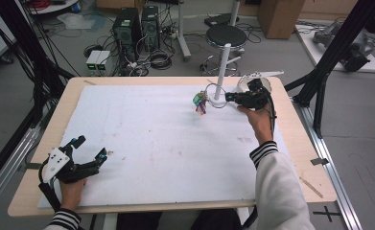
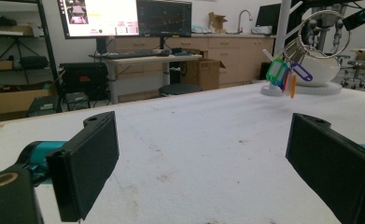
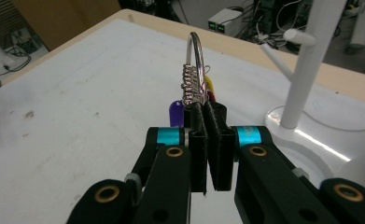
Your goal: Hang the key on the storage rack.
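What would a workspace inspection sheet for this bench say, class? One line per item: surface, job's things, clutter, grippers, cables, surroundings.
Surface: white sheet on a wooden table, lightly scuffed.
Job's things: metal key ring with coloured tags, lifted near a white peg stand.
Clutter: nothing seen.
Grippers: right gripper shut on the key ring; left gripper open, low over the sheet.
Cables: black cable trails from the right gripper.
Surroundings: stool, computer towers, floor wiring.

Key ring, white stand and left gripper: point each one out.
key ring [image 3: 196,56]: right gripper view, on the metal loop above the jaws.
white stand [image 1: 222,67]: high view, on its upright post.
left gripper [image 1: 90,147]: high view, midway between its fingertips.
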### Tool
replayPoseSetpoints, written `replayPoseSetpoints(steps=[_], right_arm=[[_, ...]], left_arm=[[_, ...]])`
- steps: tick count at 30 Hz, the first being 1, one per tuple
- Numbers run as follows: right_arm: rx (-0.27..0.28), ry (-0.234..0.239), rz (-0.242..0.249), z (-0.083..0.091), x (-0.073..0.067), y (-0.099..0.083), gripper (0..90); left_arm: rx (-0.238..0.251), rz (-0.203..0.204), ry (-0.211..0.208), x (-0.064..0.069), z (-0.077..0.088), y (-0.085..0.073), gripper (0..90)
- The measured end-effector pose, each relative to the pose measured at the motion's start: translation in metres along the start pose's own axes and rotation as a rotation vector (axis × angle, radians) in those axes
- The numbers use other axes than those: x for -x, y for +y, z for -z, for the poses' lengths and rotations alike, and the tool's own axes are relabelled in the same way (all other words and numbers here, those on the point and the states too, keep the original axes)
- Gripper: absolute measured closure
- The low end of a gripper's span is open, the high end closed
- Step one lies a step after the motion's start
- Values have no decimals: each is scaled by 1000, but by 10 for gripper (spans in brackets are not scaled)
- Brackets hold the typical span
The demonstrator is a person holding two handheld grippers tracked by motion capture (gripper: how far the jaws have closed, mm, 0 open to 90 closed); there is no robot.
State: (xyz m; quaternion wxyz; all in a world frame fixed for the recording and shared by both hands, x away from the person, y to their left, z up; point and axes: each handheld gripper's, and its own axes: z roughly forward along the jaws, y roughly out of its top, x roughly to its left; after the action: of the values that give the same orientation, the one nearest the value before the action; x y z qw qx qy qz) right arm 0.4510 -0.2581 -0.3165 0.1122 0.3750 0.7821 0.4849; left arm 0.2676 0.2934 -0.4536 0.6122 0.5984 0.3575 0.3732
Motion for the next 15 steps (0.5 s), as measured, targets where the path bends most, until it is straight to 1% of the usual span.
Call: replayPoseSetpoints(steps=[3, 4, 7, 13, 15], right_arm=[[29, -25, 3, 1, 3, 4, 887], [39, -28, -12, 1, 5, 4, 887], [53, -45, -21, 1, 10, 6, 887], [82, -55, -31, 0, 17, 10, 887], [76, -63, -38, -1, 20, 9, 887]], left_arm=[[0, 0, -1, 0, 0, 0, 99], [-1, -1, -1, 0, 0, 0, 99], [-3, 0, -2, 0, 0, 0, 99], [-4, 2, -2, 0, 0, 0, 98], [-5, 3, -3, 0, 0, 0, 99]])
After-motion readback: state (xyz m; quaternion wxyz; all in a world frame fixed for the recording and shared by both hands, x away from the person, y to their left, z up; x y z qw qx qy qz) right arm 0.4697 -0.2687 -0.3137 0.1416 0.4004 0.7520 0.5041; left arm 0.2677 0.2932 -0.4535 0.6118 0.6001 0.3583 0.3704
